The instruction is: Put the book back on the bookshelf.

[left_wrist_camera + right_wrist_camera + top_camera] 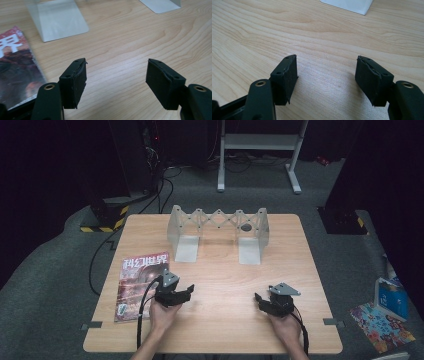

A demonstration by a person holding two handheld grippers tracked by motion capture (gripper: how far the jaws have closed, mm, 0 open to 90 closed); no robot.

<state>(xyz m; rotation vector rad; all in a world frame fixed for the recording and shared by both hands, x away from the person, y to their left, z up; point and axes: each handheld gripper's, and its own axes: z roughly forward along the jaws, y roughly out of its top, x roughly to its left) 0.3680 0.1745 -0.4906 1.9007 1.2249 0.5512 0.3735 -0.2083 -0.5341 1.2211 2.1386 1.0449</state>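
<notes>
A magazine (140, 281) with a dark red cover lies flat on the left side of the wooden table (220, 320). In the left gripper view, the magazine (17, 67) is at the left edge. My left gripper (189, 290) is held just right of it, open with nothing between its jaws (116, 72). A translucent expandable book rack (218, 222) stands at the back of the table, and its base plates (57, 18) rest on the wood. My right gripper (259, 299) is low over the front right of the table, open and empty (327, 70), pointing at bare wood.
A small dark object (245, 227) sits on the rack's right part. On the floor to the right lie a colourful book (382, 325) and a blue box (392, 297). A white desk frame (260, 142) and cables lie beyond the table.
</notes>
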